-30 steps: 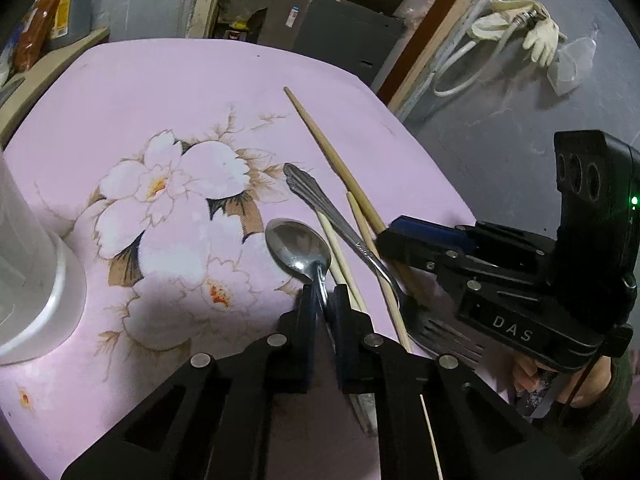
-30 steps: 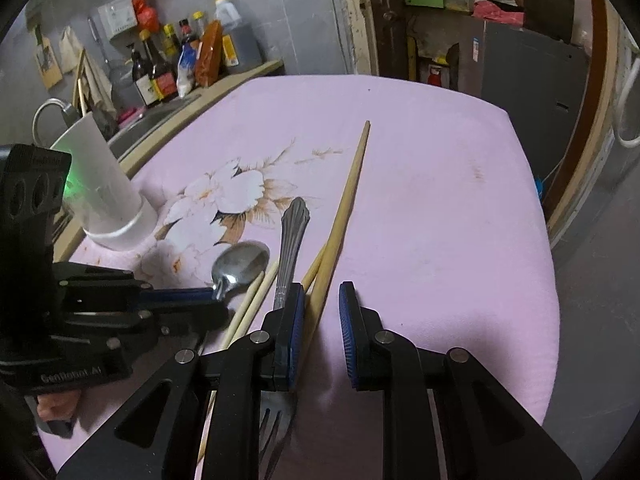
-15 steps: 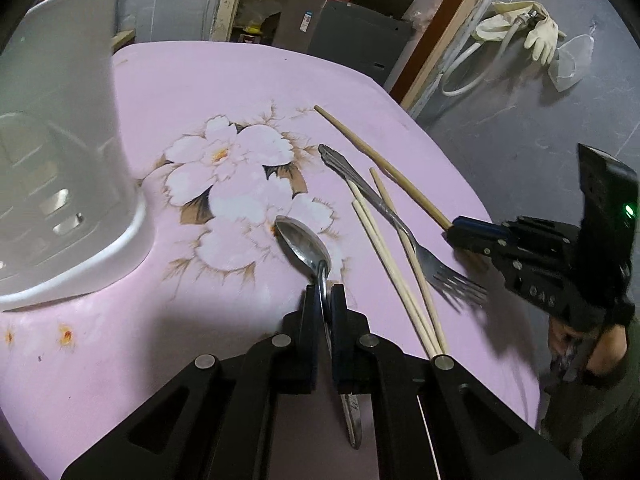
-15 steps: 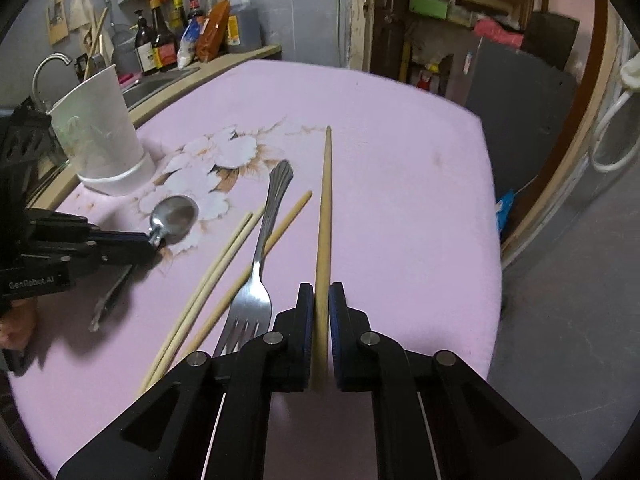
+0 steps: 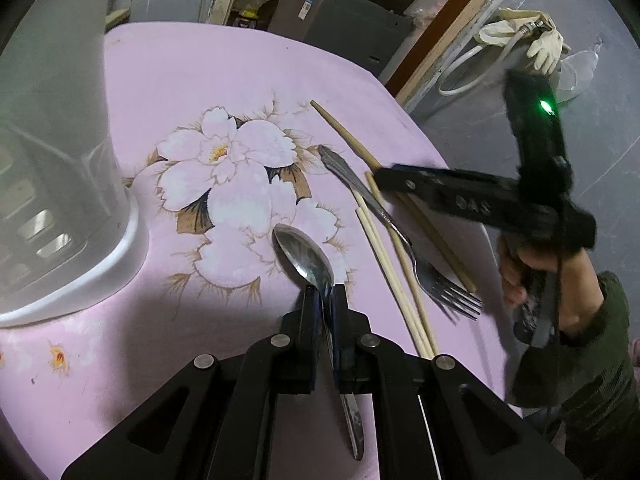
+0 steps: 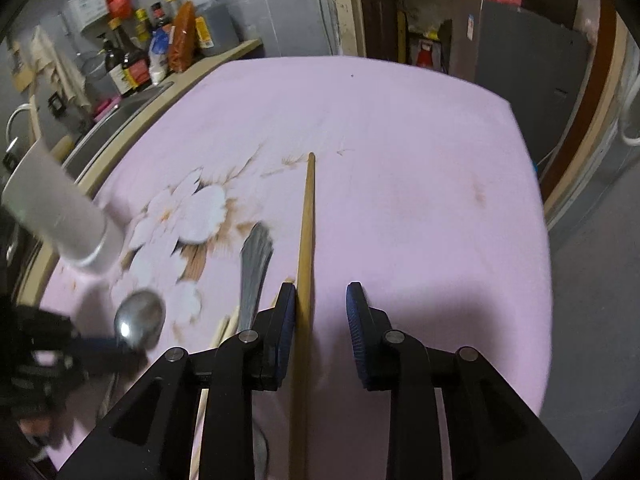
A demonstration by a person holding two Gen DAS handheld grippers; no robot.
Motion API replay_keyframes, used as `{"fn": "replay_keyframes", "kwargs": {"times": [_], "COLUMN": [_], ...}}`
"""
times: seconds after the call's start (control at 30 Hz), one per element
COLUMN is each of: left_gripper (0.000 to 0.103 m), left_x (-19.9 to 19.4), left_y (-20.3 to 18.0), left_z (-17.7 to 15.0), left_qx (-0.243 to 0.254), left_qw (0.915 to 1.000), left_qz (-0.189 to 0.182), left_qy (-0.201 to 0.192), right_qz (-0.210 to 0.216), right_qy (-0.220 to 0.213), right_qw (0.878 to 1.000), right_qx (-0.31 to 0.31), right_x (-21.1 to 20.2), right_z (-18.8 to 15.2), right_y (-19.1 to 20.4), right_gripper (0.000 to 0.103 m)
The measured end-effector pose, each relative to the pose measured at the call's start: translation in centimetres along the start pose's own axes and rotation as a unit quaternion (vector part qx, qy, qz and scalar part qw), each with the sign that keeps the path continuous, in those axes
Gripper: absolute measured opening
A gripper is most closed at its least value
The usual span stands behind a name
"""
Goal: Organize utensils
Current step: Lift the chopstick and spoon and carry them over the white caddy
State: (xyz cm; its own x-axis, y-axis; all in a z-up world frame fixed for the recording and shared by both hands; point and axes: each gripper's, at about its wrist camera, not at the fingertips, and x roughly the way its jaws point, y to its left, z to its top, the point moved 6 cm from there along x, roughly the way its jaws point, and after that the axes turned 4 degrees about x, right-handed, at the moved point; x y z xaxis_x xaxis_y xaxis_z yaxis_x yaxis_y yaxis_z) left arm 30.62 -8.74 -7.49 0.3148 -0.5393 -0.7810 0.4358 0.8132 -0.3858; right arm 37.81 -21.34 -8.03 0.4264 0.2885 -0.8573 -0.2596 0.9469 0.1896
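My left gripper (image 5: 326,292) is shut on the neck of a metal spoon (image 5: 306,258), its bowl pointing forward above the pink flowered cloth. The spoon also shows in the right wrist view (image 6: 140,318). A white utensil holder (image 5: 52,184) stands at the left. My right gripper (image 6: 322,300) is open, with a long wooden chopstick (image 6: 307,224) lying between the jaws against the left finger. A metal fork (image 5: 400,236) and a pair of pale chopsticks (image 5: 390,268) lie beside it on the table (image 5: 224,76).
The right gripper's black body (image 5: 480,200) and the hand holding it are at the table's right edge. Bottles (image 6: 132,60) stand on a counter behind the table. The holder appears blurred in the right wrist view (image 6: 60,208).
My right gripper was shut on the long chopstick and has now opened and moved in over the table. My left gripper still holds the spoon, and the holder looms closer at its left.
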Motion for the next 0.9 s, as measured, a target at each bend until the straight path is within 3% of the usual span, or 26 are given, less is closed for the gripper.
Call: {"fn": "replay_keyframes", "kwargs": {"times": [0.17,0.23,0.3,0.4,0.5,0.57,0.67,0.73,0.9], "left_gripper": [0.004,0.002,0.001,0.000,0.000,0.000,0.000,0.000,0.000], "left_x": [0.6,0.6,0.5,0.1,-0.9,-2.0,-4.6,-6.3,-9.3], "left_y": [0.4,0.3,0.0,-0.7,-1.2,-2.0,-3.1,-4.2,-5.8], "left_z": [0.5,0.4,0.3,0.2,0.1,0.1,-0.2,-0.5,-1.2], "left_qx": [-0.025,-0.027,-0.020,-0.005,0.015,0.026,0.050,0.067,0.088], "left_qw": [0.9994,0.9994,0.9997,0.9999,0.9987,0.9969,0.9871,0.9770,0.9582], "left_qz": [-0.023,-0.020,-0.011,0.005,0.025,0.030,0.053,0.072,0.099], "left_qy": [0.006,0.005,0.002,-0.012,-0.041,-0.068,-0.143,-0.189,-0.254], "right_qz": [-0.017,-0.037,-0.044,-0.037,-0.010,-0.018,-0.023,-0.024,-0.019], "right_qy": [0.015,0.017,0.014,0.004,-0.042,-0.086,-0.169,-0.230,-0.344], "right_qw": [1.000,0.999,0.999,0.999,0.999,0.995,0.984,0.971,0.938], "right_qx": [0.005,-0.003,-0.010,-0.002,0.032,0.042,0.051,0.053,0.048], "right_x": [1.6,1.9,1.9,1.4,-0.8,-3.0,-7.2,-10.2,-15.4], "right_z": [2.2,2.5,2.5,2.0,1.3,0.4,-1.5,-3.2,-5.9], "right_y": [0.3,0.6,0.8,0.7,0.2,0.0,0.4,1.3,3.9], "right_gripper": [0.024,0.019,0.007,0.005,0.004,0.004,0.004,0.004,0.004]}}
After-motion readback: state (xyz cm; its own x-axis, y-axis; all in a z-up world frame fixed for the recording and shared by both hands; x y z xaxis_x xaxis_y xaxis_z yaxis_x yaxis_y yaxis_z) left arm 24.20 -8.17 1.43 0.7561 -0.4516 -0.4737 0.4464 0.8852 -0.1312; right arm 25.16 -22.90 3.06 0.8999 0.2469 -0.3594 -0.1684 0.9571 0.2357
